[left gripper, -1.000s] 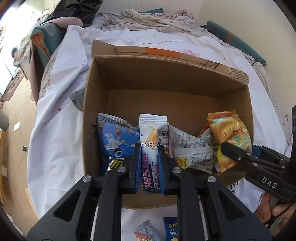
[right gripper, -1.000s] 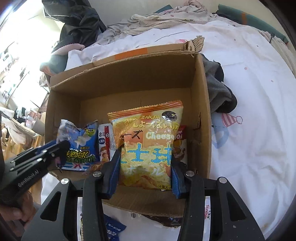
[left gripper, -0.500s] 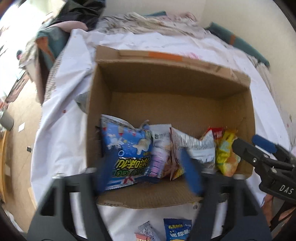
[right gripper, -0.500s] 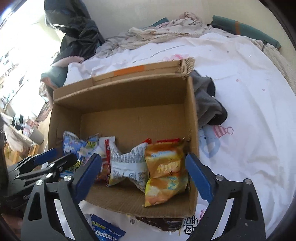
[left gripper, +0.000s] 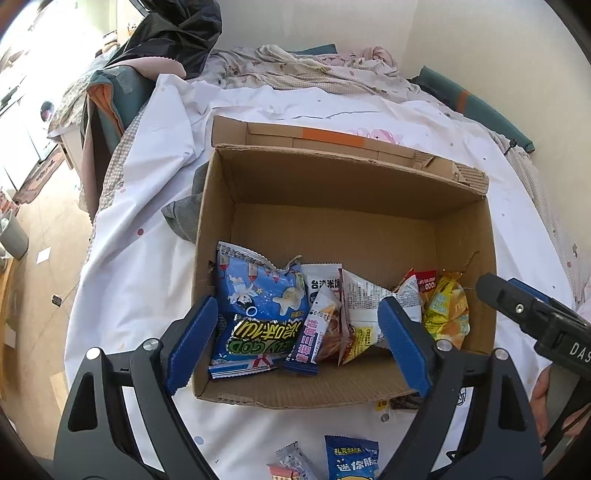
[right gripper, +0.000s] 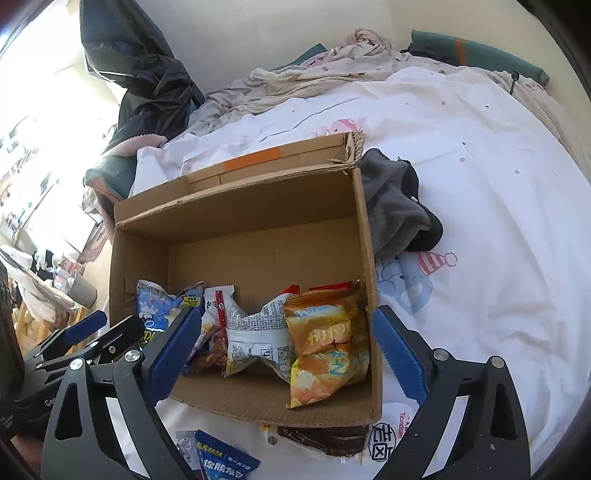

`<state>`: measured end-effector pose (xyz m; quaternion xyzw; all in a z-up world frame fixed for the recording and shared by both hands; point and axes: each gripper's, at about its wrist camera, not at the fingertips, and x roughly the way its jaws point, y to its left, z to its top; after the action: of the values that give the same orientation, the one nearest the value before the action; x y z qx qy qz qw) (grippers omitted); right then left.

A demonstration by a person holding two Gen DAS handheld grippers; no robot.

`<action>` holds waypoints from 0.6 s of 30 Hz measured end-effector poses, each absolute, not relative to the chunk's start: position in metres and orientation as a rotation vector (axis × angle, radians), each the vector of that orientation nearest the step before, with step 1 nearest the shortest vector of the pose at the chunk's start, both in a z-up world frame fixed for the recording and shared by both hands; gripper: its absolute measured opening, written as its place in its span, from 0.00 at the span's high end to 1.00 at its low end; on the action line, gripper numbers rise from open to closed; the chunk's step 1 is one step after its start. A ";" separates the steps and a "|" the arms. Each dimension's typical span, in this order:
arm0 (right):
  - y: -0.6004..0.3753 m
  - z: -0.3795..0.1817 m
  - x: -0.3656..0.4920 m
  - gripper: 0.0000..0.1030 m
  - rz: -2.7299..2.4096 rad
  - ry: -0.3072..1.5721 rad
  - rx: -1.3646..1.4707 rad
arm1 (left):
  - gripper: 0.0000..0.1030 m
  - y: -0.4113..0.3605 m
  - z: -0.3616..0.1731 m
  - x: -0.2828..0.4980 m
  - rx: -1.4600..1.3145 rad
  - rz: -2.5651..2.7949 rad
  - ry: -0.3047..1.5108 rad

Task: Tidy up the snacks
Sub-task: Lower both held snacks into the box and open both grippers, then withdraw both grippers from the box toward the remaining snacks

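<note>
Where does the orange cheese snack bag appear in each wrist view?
Left wrist view: the orange cheese snack bag is at the right end of the row, against the box's right wall, seen edge-on.
Right wrist view: the bag faces the camera, lower centre, against that same wall.
Shared landmark: the orange tape on the cardboard box's rear flap.

I'm over a bed with a white patterned sheet, rumpled blankets against a plain cream wall, and harsh daylight washing out the left side.
</note>
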<state>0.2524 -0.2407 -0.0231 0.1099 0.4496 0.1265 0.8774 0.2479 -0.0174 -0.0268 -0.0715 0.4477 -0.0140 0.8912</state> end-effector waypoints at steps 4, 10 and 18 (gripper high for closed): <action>-0.244 -0.021 0.246 0.07 0.262 0.940 0.247 | 0.16 -0.012 -0.025 0.242 -0.172 -0.019 0.924; -0.246 -0.016 0.233 0.07 0.266 0.945 0.251 | 0.16 -0.002 -0.020 0.235 -0.192 0.002 0.922; -0.247 -0.019 0.212 0.07 0.264 0.975 0.272 | 0.16 0.010 -0.015 0.222 -0.178 0.030 0.925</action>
<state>0.2118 -0.2469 -0.0191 0.1297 0.4654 0.1263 0.8664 0.2215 0.0099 -0.0154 -0.0856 0.4454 0.0143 0.8911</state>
